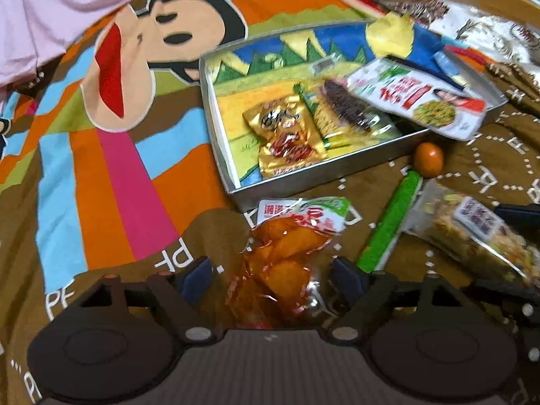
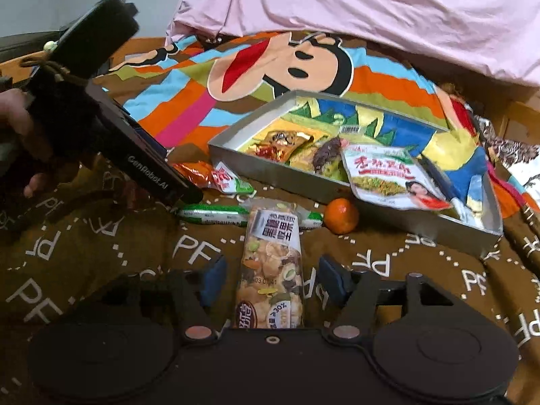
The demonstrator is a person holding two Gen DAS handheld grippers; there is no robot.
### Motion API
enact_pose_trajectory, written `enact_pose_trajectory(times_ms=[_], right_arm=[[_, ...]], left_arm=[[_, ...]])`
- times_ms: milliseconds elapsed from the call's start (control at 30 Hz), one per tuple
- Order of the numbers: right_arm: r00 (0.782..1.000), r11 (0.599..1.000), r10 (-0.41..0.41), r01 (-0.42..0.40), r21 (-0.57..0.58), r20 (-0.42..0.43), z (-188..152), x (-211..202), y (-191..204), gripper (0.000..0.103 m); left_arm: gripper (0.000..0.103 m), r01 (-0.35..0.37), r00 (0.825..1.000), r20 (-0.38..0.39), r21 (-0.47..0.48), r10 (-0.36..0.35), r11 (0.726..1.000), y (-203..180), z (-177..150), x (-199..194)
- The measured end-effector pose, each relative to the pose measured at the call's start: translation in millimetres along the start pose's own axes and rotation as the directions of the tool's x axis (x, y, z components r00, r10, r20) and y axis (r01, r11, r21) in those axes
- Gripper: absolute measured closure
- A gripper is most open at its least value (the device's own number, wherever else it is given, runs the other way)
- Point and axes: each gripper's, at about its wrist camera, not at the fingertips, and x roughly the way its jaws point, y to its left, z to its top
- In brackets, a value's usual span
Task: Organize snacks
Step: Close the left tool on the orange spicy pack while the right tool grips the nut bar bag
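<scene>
Bedspread (image 1: 101, 175): cartoon print, brown lettered border; carries everything listed.

Pink sheet (image 2: 371, 10): bunched at the far edge, not in play.

Tin tray (image 1: 216, 128): shallow, silver-walled, painted floor. I read it as the collecting place. Holds a gold sachet (image 1: 287, 135), a green corn pack (image 1: 341, 114) and a white seasoning pouch (image 1: 418, 98) that leans over the near-right wall.

Left gripper (image 1: 270, 278): fingers spread, straddling the orange snack pouch (image 1: 287, 256), which lies on the bedspread just outside the tray's near wall. No squeeze visible; I judge it unclenched.

Right gripper (image 2: 268, 278): likewise spread, one pad either side of the nut-mix bar (image 2: 271, 270), with gaps showing both sides. Bar lies lengthwise between the fingers, its far end over a green-wrapped stick (image 2: 216, 214).

Mandarin (image 2: 341, 216): loose, just beside the tray wall.

Step in hand, by my reading: pre-grasp on two items at once. Next calls for closing squarely on each wrapper, lifting above the wall, and keeping the two rigs apart.
</scene>
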Motion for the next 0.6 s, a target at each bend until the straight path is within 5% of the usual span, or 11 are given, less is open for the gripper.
enact_pose_trajectory(times_ms=[167,233,333,467,600], right_arm=[[1.000,0.998,0.025,-0.024,0.051,-0.013,-3,6,-7,0.032],[1.000,0.998,0.029,-0.028,0.054,-0.009,-4,7,-7,0.032],[0.999,0.998,0.043,-0.043,0.048,-0.004,-4,7,-4,0.047],[0.999,0.998,0.036,-0.036,0.042,-0.002,-4,4,-3,0.060],[0.999,0.998,0.035,-0.035,0.047,-0.010,-5,0,-5,0.062]], left_arm=[[0.023,0.052,0.998,-0.030,-0.090,-0.055,0.995,11,0,12],[0.032,0.067,0.997,-0.028,-0.096,-0.070,0.993,11,-2,11],[0.047,0.057,0.998,-0.033,-0.058,-0.059,0.997,4,-2,5],[0.053,0.042,0.998,-0.034,-0.036,-0.044,0.998,-4,-4,-3],[0.054,0.032,0.999,-0.035,-0.040,-0.034,0.999,-12,-8,-14]])
